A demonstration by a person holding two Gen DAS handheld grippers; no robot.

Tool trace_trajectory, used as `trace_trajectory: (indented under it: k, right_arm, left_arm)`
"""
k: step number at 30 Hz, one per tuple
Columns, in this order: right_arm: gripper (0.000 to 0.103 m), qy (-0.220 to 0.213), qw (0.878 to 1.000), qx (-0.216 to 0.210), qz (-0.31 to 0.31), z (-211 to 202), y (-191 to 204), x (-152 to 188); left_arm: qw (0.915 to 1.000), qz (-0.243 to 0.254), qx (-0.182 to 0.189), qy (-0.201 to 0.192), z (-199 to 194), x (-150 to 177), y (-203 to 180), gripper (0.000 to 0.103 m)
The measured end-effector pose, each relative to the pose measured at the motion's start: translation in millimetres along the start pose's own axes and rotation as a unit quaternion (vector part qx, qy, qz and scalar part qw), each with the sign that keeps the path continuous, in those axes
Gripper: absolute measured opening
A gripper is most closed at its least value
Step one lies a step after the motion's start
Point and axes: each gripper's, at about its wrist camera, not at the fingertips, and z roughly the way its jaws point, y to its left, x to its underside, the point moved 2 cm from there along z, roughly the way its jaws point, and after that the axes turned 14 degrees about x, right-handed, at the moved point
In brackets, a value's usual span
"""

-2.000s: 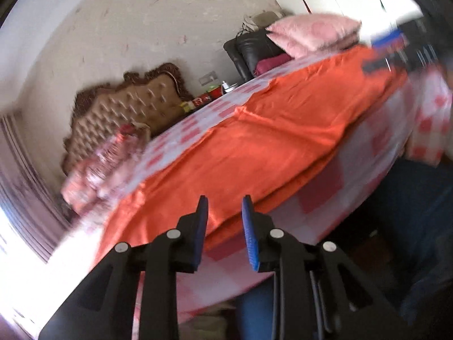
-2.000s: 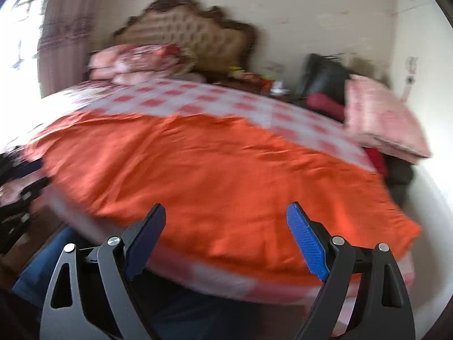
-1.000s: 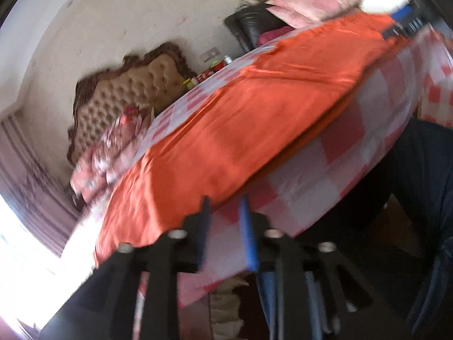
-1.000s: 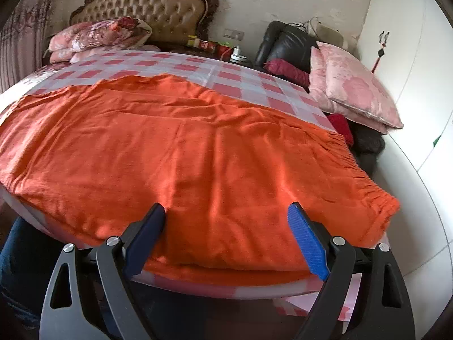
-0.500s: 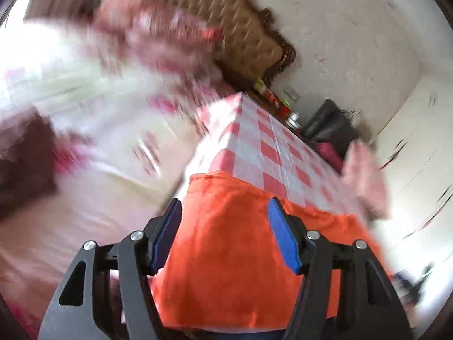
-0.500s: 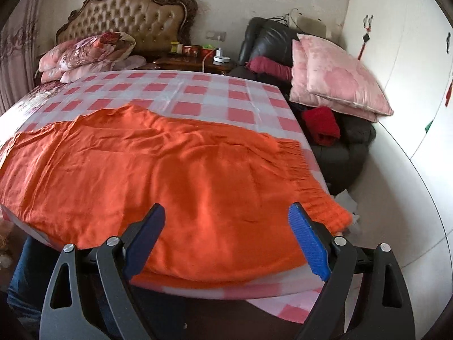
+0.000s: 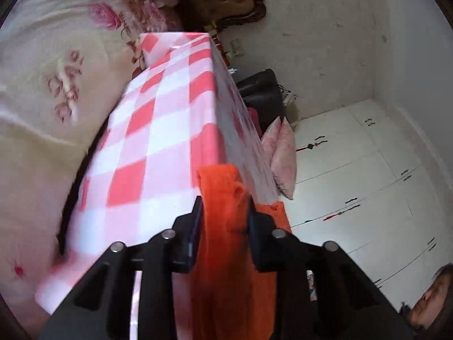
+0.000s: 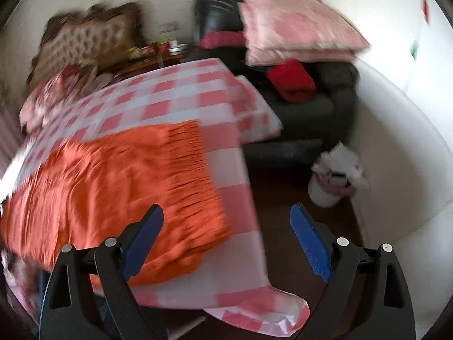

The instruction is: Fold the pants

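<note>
We see our left tool (image 7: 223, 215) clamped on a bunched edge of the orange fabric pants (image 7: 226, 240), at the rim of the red-and-white checked worktop (image 7: 158, 130). Our right tool (image 8: 226, 238) hangs with fingers wide apart; the pants (image 8: 113, 181) lie spread at its 10 o'clock, gathered waistband nearest.

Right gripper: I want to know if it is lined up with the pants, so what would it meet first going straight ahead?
Probably the checked cloth at the table's corner, not the pants, which lie left of the right gripper; depth is unclear in this blur.
</note>
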Motion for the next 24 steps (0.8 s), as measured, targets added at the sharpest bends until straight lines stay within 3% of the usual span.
trace_trajectory:
  k: [3, 5, 9, 13, 17, 19, 21, 23, 24]
  right_arm:
    - [0.088, 0.009, 0.998, -0.039, 0.038, 12, -20, -10]
    - [0.089, 0.024, 0.998, -0.036, 0.047, 22, -23, -19]
    - [0.089, 0.007, 0.999, -0.041, -0.025, 31, 13, -49]
    - [0.089, 0.009, 0.988, -0.063, -0.139, 58, 69, -77]
    - [0.089, 0.05, 0.978, -0.063, -0.193, 99, 92, -95]
    - [0.089, 0.085, 0.974, -0.091, -0.188, 116, 92, -98]
    - [0.083, 0.1, 0.972, -0.108, -0.184, 122, 94, -96]
    - [0.05, 0.091, 0.97, -0.127, -0.185, 114, 99, -94]
    - [0.045, 0.092, 0.969, -0.135, -0.187, 111, 103, -92]
  left_arm:
    - [0.9998, 0.005, -0.015, 0.011, 0, -2, -1, 0.021]
    - [0.9995, 0.011, -0.027, 0.009, -1, -7, -4, 0.021]
    - [0.9983, 0.019, -0.054, 0.013, 0, -11, -9, 0.019]
    - [0.9969, 0.02, -0.076, 0.012, 1, -14, -10, 0.018]
    - [0.9949, 0.015, -0.099, 0.013, 3, -17, -13, 0.018]
    - [0.994, 0.017, -0.108, 0.012, 2, -17, -18, 0.018]
    - [0.9931, 0.02, -0.115, 0.012, 2, -18, -21, 0.018]
    - [0.9921, 0.022, -0.122, 0.014, 3, -20, -22, 0.018]
    - [0.9913, 0.023, -0.128, 0.016, 4, -22, -22, 0.018]
